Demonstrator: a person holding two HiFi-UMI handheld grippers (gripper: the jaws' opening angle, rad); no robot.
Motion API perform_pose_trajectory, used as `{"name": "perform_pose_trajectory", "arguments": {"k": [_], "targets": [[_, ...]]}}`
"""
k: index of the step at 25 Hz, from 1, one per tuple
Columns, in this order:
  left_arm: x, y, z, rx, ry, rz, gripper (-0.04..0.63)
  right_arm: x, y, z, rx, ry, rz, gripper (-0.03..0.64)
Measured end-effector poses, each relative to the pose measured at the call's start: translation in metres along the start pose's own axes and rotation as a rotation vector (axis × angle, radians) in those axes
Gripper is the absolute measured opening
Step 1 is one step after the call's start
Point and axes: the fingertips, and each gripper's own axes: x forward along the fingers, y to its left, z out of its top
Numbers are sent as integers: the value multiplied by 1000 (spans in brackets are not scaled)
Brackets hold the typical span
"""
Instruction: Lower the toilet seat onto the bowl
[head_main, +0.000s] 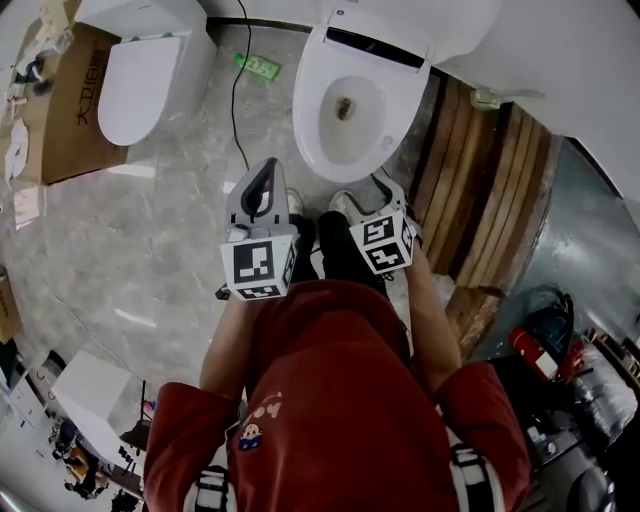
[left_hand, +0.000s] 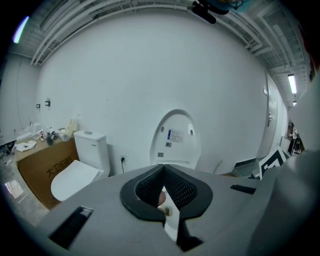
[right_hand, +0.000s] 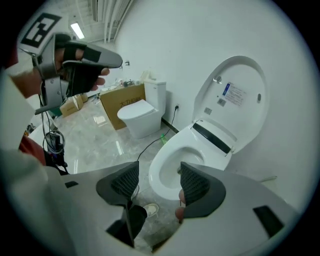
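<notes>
A white toilet stands against the wall ahead of the person's feet. Its lid is upright against the wall, and a white ring lies around the open bowl. Whether that ring is the seat or the bare rim I cannot tell. My left gripper is held up, shut with nothing in it; its pads meet below the raised lid. My right gripper is open and empty, short of the bowl's front edge, also seen as right gripper.
A second toilet with its lid down stands to the left beside a cardboard box. A black cable runs across the marble floor. Wooden slats lie to the right. The left gripper shows in a hand at upper left.
</notes>
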Motion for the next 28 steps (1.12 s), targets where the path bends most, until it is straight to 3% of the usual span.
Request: {"name": "perform_pose_trajectory", "arguments": {"k": [8,17,21,25,28], "targets": [[-10,9,60,28,-107,9,12,-66,-35,54,189,-226,-84,241],[-26,4,157,63,-318,-31,12,-176,-77,145,217,-575,-286,241],[-36,-6,190,91,-404,-46,12,-225,-96,173,233,-727,-372,241],[-51,-21,227,136,-508,-64,12,-285,-107,198,280,-916,-398,241],[-58,-30,245,159,-553,-79,12,-316,-112,211,247,-995,-472,241]]}}
